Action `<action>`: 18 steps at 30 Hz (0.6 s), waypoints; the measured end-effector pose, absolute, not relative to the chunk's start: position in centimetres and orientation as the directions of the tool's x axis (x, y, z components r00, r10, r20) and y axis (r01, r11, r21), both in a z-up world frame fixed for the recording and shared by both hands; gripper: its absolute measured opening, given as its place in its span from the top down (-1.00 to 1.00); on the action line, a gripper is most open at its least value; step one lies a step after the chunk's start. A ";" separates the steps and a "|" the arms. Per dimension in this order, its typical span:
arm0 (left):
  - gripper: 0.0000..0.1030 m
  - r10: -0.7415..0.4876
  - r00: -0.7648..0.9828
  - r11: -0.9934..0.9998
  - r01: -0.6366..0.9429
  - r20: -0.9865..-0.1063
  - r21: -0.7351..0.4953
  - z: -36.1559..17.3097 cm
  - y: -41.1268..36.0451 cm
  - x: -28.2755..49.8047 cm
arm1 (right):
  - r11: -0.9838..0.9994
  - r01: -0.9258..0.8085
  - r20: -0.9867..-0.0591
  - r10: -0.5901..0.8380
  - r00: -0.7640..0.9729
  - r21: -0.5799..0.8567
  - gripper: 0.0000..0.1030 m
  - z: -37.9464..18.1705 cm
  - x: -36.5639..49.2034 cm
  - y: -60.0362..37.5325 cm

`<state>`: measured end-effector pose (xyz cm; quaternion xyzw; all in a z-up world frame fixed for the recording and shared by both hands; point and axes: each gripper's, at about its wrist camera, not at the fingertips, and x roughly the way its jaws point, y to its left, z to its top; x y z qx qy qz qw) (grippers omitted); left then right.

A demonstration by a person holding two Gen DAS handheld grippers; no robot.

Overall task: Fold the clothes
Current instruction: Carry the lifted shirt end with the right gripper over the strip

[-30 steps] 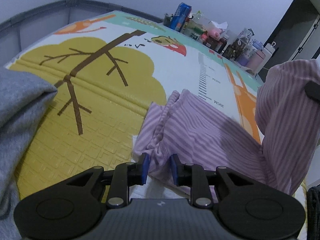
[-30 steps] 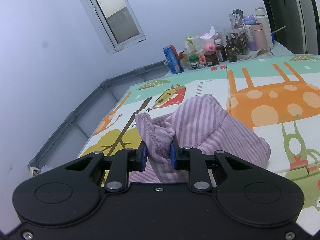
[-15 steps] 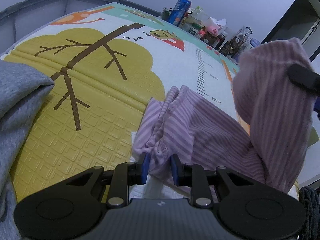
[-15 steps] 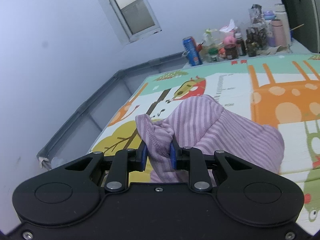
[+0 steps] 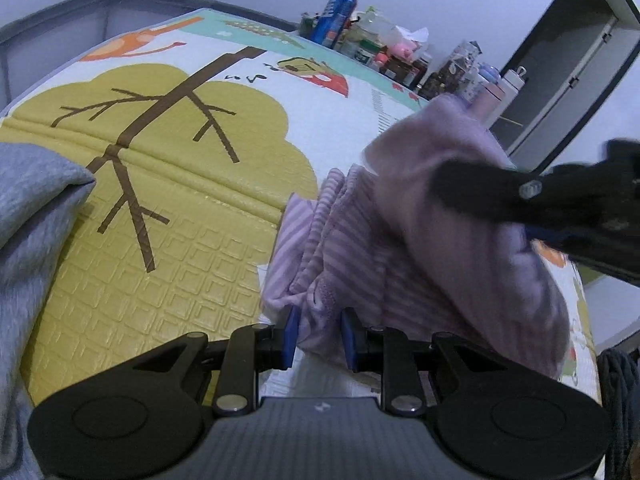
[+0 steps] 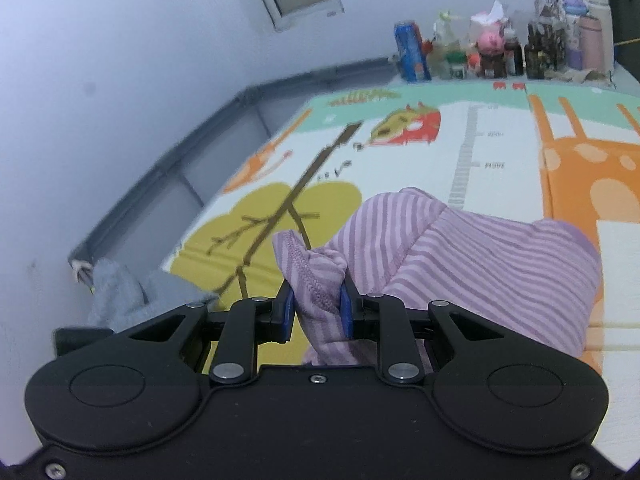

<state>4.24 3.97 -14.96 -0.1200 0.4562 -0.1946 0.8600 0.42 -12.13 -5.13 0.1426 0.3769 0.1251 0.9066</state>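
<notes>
the left gripper (image 5: 319, 332) sits low over the play mat (image 5: 168, 184), its jaws pinching a bunched hem of the purple striped garment (image 5: 352, 256), as a second ago. the right gripper (image 6: 316, 312) pinches the other edge of the same garment (image 6: 472, 256) and has carried it across: in the left view it (image 5: 532, 200) now hangs blurred above the lower layer, much nearer than before. the right view has swung left, so the grey garment (image 6: 120, 288) at the mat's edge now shows. the bottles and cans (image 6: 500, 48) stay along the far wall.
</notes>
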 end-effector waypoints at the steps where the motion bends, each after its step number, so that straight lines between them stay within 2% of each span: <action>1: 0.51 -0.447 0.507 0.894 0.232 -0.737 -0.382 -15.0 4.0 4.2 | 0.929 -0.120 -0.659 0.335 0.673 0.350 0.57 -5.5 0.6 -11.9; 9: 0.50 -0.466 0.490 0.884 0.292 -0.737 -0.364 -14.9 4.1 4.2 | 0.942 -0.142 -0.725 0.327 0.606 0.306 0.57 -7.5 1.5 -10.1; 18: 0.40 -0.398 0.482 0.895 0.393 -0.781 -0.213 -14.1 3.1 3.2 | 0.957 -0.179 -0.786 0.291 0.546 0.230 0.52 -9.2 2.4 -8.0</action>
